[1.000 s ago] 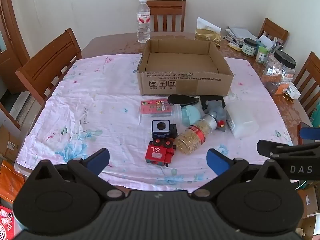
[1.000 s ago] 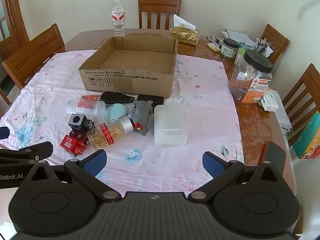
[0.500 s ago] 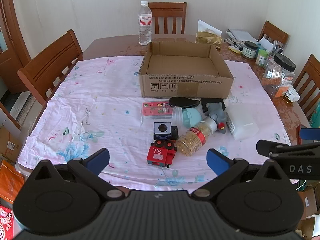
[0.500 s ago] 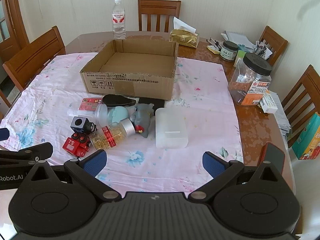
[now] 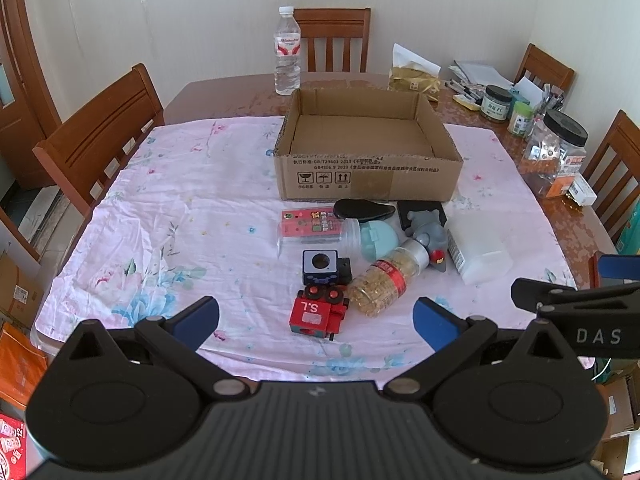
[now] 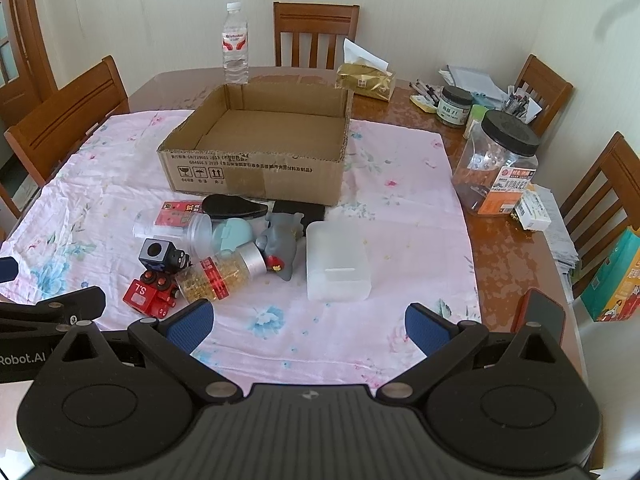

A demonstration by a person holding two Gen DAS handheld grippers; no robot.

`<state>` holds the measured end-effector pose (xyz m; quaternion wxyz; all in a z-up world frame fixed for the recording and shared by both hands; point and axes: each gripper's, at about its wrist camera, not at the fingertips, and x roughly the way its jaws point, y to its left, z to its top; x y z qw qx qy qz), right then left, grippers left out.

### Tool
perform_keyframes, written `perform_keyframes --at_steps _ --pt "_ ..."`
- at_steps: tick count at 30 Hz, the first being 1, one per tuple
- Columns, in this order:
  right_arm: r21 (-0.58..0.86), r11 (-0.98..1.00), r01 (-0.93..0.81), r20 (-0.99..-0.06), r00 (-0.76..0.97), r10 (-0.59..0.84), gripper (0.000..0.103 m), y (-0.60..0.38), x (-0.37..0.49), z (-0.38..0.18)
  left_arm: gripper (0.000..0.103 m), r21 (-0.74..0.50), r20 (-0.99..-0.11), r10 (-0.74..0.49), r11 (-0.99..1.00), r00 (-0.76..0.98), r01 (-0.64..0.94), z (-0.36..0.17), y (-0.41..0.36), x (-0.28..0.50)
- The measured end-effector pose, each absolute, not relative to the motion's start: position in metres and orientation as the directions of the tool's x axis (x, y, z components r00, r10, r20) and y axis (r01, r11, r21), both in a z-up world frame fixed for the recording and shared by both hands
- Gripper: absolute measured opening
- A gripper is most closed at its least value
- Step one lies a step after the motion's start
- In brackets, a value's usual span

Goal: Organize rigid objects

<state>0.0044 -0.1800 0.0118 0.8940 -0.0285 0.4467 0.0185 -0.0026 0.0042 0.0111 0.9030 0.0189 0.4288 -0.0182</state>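
An open, empty cardboard box (image 5: 368, 148) (image 6: 260, 148) stands on the pink floral cloth. In front of it lies a cluster: a red toy train (image 5: 318, 314) (image 6: 150, 294), a dark cube toy (image 5: 322, 266) (image 6: 160, 256), a pill bottle (image 5: 386, 280) (image 6: 224, 272), a clear cup with a red label (image 5: 314, 230) (image 6: 172, 220), a teal round object (image 5: 376, 238), a black oval case (image 5: 364, 210), a grey figurine (image 5: 430, 234) (image 6: 282, 244) and a frosted plastic box (image 5: 478, 250) (image 6: 336, 260). My left gripper (image 5: 316, 320) hangs open just short of the train. My right gripper (image 6: 308, 322) is open, near the frosted box.
A water bottle (image 5: 287, 52) stands behind the box. A tissue pack (image 6: 366, 78), small jars (image 6: 454, 106) and a big black-lidded jar (image 6: 498, 164) crowd the right side. A phone (image 6: 542, 318) lies at the near right edge. Wooden chairs (image 5: 100, 136) ring the table.
Both grippers drew back and rose slightly, so the box and cluster sit a little lower and smaller in each view. Neither gripper took hold of anything.
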Motion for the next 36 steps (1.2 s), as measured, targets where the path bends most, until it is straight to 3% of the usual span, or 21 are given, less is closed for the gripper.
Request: perform_keyframes --at_steps 36 --pt "-0.038 0.997 -0.064 -0.786 0.618 0.01 0.103 -0.178 0.0092 0.0148 0.103 0.008 -0.769 -0.031 0.998 0.639 0.058 0.0144 0.006 0.0036"
